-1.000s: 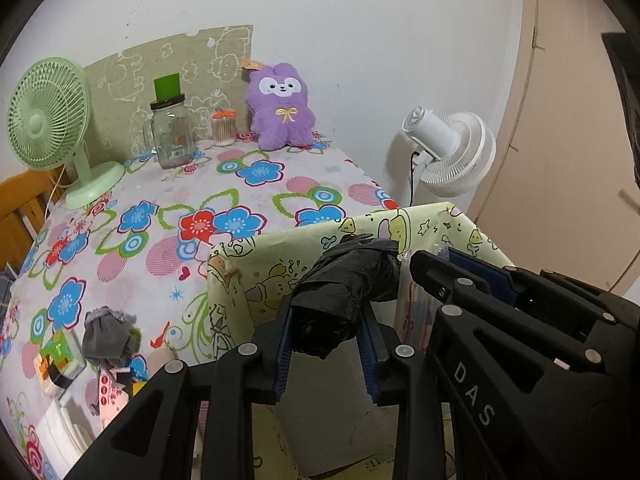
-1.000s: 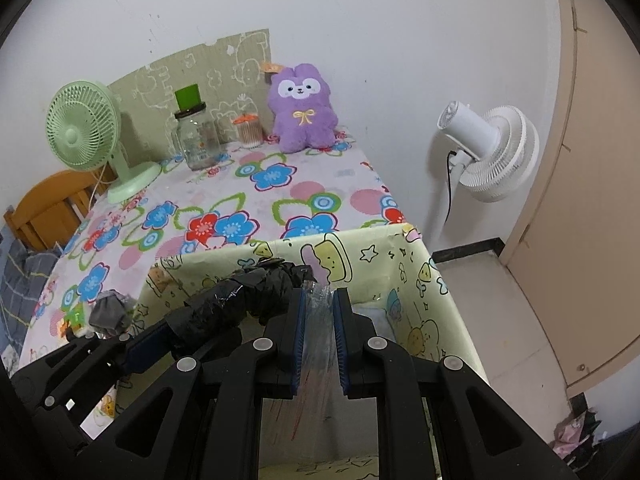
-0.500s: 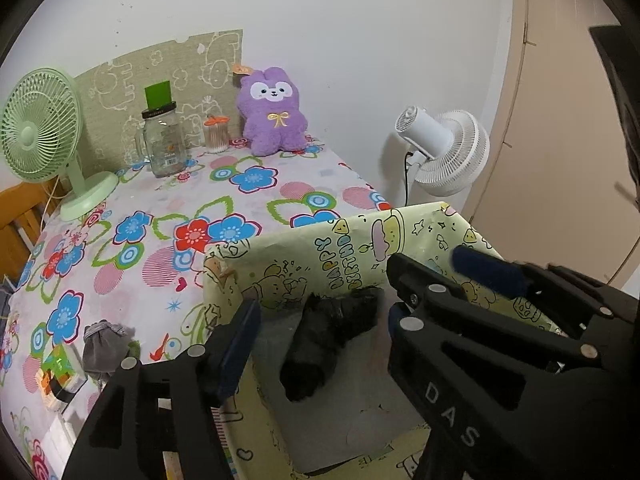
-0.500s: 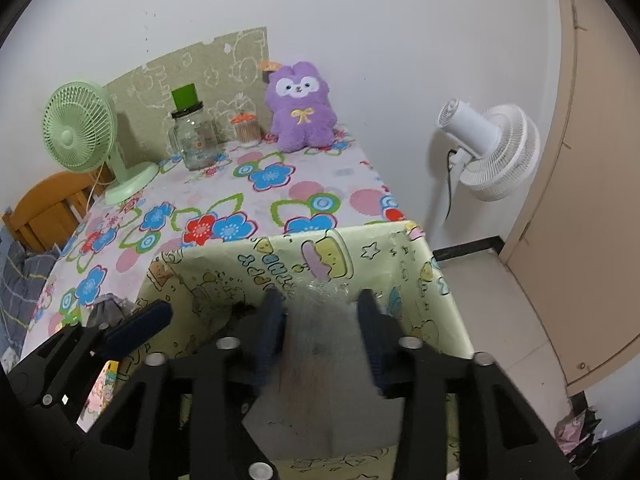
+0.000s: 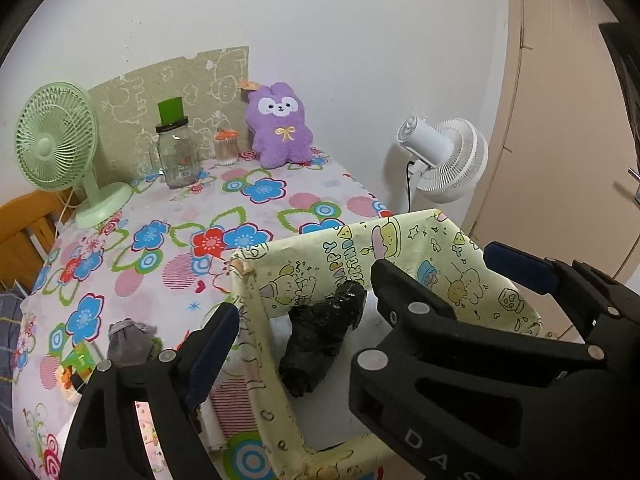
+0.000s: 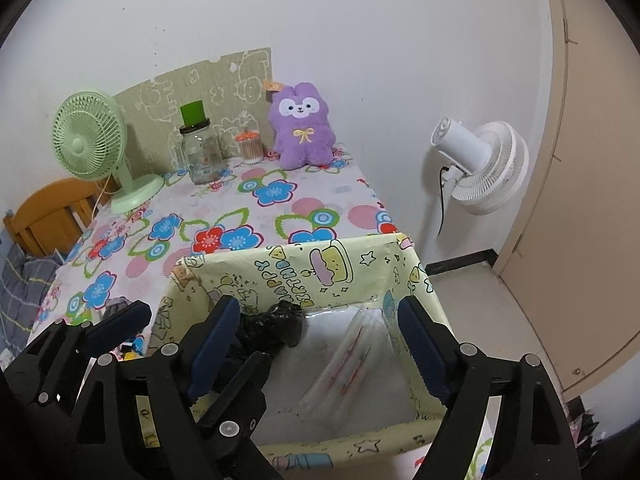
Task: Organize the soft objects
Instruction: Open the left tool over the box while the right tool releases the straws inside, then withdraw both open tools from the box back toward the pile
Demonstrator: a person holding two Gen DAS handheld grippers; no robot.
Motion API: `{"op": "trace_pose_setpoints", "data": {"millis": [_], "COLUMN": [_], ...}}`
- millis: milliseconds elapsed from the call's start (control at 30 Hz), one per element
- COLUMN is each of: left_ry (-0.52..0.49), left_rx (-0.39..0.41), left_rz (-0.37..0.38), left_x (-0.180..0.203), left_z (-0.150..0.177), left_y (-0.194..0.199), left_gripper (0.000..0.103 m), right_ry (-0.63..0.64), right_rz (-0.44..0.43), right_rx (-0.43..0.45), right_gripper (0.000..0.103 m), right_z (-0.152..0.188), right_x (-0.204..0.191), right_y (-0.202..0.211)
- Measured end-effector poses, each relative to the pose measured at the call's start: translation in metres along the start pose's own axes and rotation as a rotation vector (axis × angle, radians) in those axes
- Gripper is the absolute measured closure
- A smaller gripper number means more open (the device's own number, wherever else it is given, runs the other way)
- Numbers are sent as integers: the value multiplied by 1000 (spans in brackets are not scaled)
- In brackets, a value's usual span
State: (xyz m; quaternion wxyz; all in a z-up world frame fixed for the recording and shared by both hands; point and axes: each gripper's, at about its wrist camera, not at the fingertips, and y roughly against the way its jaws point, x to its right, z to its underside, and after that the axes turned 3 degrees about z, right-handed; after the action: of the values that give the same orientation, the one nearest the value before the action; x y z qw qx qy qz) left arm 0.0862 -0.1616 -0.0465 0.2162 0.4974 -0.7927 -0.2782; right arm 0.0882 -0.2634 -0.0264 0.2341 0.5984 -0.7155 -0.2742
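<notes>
A yellow cartoon-print box (image 5: 404,256) stands at the near right edge of the flowered table; it also shows in the right wrist view (image 6: 296,268). A black plastic bundle (image 5: 320,336) lies inside it at the left, also in the right wrist view (image 6: 276,328). A clear plastic packet (image 6: 352,364) lies inside at the right. My left gripper (image 5: 300,312) is open and empty above the box's left wall. My right gripper (image 6: 320,332) is open and empty above the box. A grey cloth (image 5: 130,342) lies on the table left of the box.
A purple plush (image 5: 280,128), glass jar (image 5: 176,156), small cotton-swab jar (image 5: 226,148) and green desk fan (image 5: 60,140) stand at the table's far side. A white floor fan (image 6: 480,168) stands right of the table. Small packets (image 5: 232,404) lie beside the box.
Both grippers opened. The black bundle dropped from the left gripper and the clear packet from the right gripper into the box. Both grippers have risen slightly.
</notes>
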Motion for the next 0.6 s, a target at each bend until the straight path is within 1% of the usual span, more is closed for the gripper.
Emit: {"op": "trace_pose_setpoints", "data": {"millis": [233, 600], "left_ry": [-4, -11], "left_rx": [32, 82], "left_rz": [-21, -37], "left_x": [-2, -5], "left_z": [1, 3], "left_y": [18, 46], "left_gripper": [11, 8], "right_ry": [1, 12], "right_rz": [4, 16], "right_rx": [37, 104], "right_gripper": [12, 7], "right_z": [0, 1], "right_x": [-7, -16], "right_y": [19, 50]}}
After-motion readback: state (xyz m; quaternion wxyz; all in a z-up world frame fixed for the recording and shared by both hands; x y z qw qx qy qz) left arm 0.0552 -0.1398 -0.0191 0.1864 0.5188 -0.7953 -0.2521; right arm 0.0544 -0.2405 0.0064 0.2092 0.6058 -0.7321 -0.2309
